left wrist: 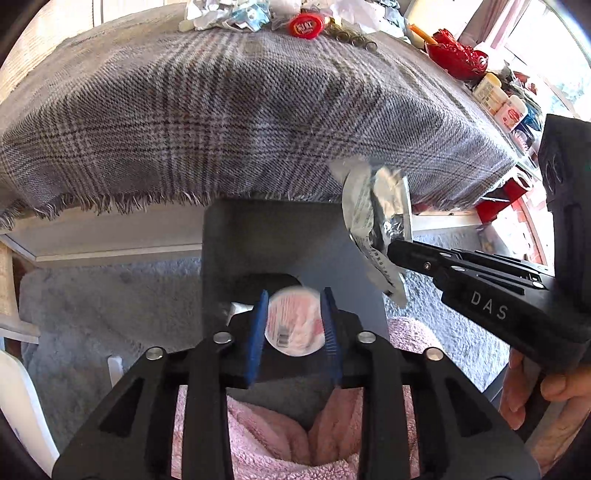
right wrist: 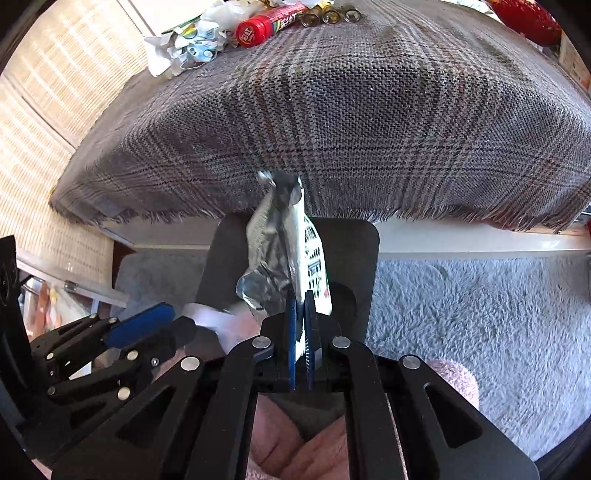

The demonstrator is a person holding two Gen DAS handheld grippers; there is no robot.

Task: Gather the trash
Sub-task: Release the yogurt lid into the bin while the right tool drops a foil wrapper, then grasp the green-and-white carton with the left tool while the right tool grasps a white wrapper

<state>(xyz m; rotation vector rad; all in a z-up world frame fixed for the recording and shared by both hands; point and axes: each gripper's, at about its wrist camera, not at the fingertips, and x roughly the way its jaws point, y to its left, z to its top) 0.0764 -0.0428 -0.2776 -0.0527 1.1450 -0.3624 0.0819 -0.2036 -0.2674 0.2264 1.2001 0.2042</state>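
Observation:
My left gripper point(left wrist: 293, 317) is open over a dark grey bin point(left wrist: 258, 236) on the floor. A round white and pink lid point(left wrist: 293, 323) shows blurred between its blue pads, loose over the bin's black mouth. My right gripper point(right wrist: 304, 306) is shut on a crumpled foil and white wrapper point(right wrist: 284, 240), which sticks up above the bin point(right wrist: 354, 251). In the left wrist view the right gripper point(left wrist: 395, 251) comes in from the right with the wrapper point(left wrist: 373, 206) at its tip. The left gripper point(right wrist: 173, 323) shows at the lower left of the right wrist view.
A table under a grey plaid cloth point(left wrist: 221, 110) stands behind the bin. At its far edge lie a pile of crumpled trash point(left wrist: 229, 14), a red-capped tube point(right wrist: 266, 22) and small metal cylinders point(right wrist: 332, 14). Red bowl point(left wrist: 458, 55) and jars point(left wrist: 495, 96) at right. Pale blue rug point(right wrist: 480, 314) below.

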